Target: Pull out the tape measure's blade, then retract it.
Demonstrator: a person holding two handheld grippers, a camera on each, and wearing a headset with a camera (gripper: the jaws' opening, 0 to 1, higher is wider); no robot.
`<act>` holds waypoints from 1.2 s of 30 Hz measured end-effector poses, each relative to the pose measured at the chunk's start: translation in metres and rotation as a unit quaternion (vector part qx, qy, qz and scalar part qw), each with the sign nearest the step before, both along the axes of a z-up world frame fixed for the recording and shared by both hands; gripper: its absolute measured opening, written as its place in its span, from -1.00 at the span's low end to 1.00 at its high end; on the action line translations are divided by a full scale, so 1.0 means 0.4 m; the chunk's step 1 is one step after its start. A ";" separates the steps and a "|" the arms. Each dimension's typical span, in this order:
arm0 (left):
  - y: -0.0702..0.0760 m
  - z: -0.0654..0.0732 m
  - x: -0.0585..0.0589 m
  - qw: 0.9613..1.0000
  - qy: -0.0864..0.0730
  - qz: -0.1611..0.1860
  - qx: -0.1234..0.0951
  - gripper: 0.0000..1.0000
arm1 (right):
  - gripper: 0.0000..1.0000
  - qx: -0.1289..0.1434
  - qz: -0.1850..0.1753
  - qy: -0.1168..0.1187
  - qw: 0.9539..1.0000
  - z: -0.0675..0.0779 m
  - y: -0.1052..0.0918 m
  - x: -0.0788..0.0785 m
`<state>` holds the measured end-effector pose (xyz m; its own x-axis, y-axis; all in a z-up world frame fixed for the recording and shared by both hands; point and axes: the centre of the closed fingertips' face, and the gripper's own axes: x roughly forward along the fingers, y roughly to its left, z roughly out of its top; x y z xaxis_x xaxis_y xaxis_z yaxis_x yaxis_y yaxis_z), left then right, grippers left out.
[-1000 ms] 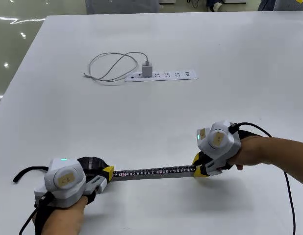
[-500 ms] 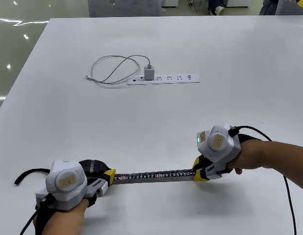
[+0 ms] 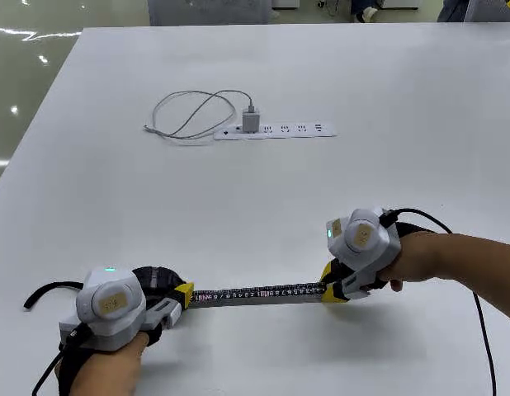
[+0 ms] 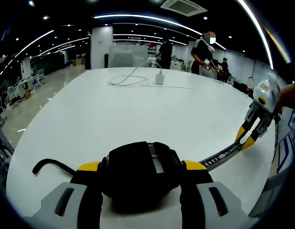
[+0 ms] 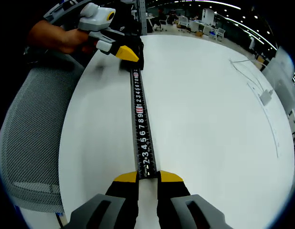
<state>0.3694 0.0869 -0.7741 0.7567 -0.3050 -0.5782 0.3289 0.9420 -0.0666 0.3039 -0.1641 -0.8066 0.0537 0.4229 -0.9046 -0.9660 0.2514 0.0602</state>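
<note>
Little has shifted across the last second. My left gripper [image 3: 174, 301] sits at the near-left of the worktop [image 3: 321, 74], jaws clamped on the black case [image 4: 140, 169], which rests on the surface. My right gripper [image 3: 329, 285] is off to the right, jaws closed on the free end of the blade [image 5: 139, 129]. In the right gripper view the lowest numbers lie just ahead of the tips. The blade runs straight between the two grippers, on the worktop or just above it; I can't tell which.

Change noted: the right gripper has crept a touch toward the case, and the drawn-out length reads marginally shorter than a second ago. The case has held its place relative to the power strip [image 3: 276, 129] at the far side. The difference is small, and part of it may be my head moving.

Reading: outward travel has stopped, so the pull-out looks done. The slight inward creep suggests the return is starting. Retraction is nearly all still to do, with most of the drawn length out.

Next move, as I judge it: walk the right gripper in toward the case and keep hold of the tip so the spring can't whip it. The left jaws keep the case steady.
</note>
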 end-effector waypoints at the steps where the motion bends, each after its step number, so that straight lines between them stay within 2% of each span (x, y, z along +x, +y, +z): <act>1: 0.000 0.000 0.000 1.000 0.000 0.000 0.000 0.24 | -0.80 -0.001 0.002 0.000 1.000 0.000 0.001 0.000; 28: 0.000 0.000 0.001 1.000 0.003 -0.001 0.000 0.24 | -0.80 -0.001 -0.002 0.006 1.000 -0.001 0.030 0.006; 36: -0.001 0.001 0.001 1.000 0.003 -0.001 0.000 0.24 | -0.80 -0.005 0.007 0.003 1.000 -0.002 0.039 0.007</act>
